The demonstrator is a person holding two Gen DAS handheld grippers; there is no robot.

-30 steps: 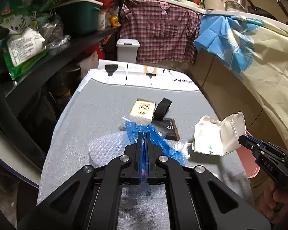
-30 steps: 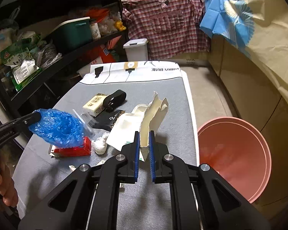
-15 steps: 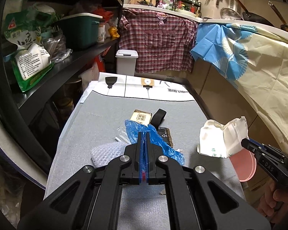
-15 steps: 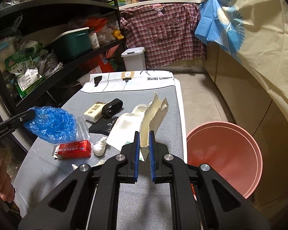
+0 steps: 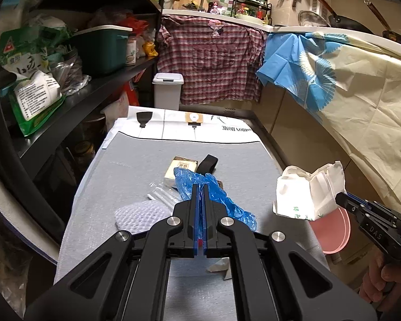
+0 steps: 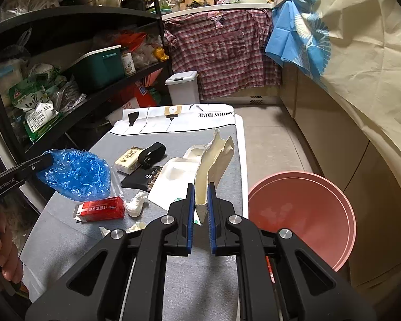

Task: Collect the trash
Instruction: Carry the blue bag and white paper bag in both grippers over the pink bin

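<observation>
Stretching ahead of both my sets of fingers is the grey desk [image 6: 200, 139], with the pink basin [image 6: 302, 214] on the floor off its edge, right of my right fingers [image 6: 199, 195]. Those are pinched on the white paper bag [image 5: 304, 195], lifted off the desk. My left fingers [image 5: 200, 198] are pressed together on the blue plastic bag [image 6: 74, 174]. Lower left of my right fingers lie a red carton [image 6: 101, 210] and a crumpled tissue [image 6: 137, 203].

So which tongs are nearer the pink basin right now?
Right. The right tongs, shut on the white paper bag, sit at the table edge just beside the pink basin. The left tongs, shut on the blue plastic bag, are across the table.
</observation>
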